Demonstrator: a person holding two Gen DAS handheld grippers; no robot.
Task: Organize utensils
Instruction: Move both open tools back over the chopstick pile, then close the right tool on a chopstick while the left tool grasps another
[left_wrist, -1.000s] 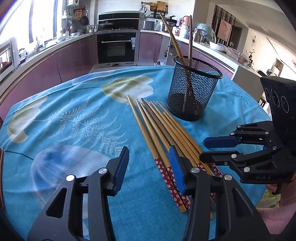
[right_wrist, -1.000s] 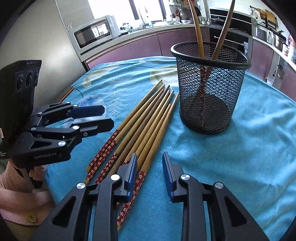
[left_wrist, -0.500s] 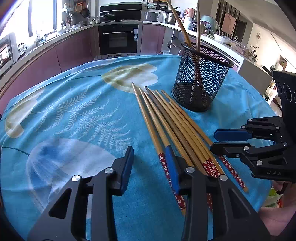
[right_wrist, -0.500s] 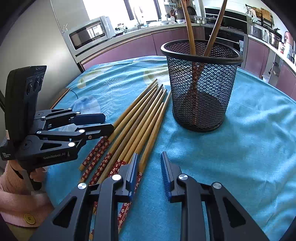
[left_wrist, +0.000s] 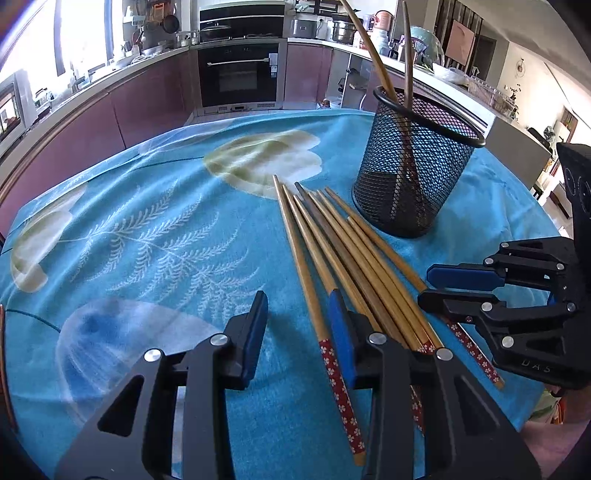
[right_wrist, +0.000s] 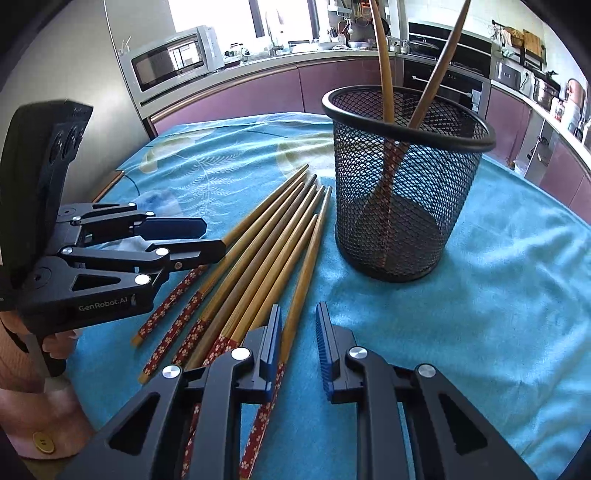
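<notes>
Your left gripper (left_wrist: 297, 325) is spread over the outermost chopstick (left_wrist: 309, 284) of the row on the bench (left_wrist: 147, 221) — nothing pinched. Your right gripper (right_wrist: 298, 334), narrowing but empty, straddles the opposite edge stick (right_wrist: 304, 273), beside the mesh holder (right_wrist: 402, 206) — two already inside.

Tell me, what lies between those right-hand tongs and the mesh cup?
Only bare turquoise tablecloth between the right tongs and the black mesh cup, as the right wrist view shows.

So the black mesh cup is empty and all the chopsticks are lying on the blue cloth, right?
Not quite. The black mesh cup isn't empty: two chopsticks already stand in it, as the right wrist view shows. The other chopsticks do lie on the blue cloth.
</notes>
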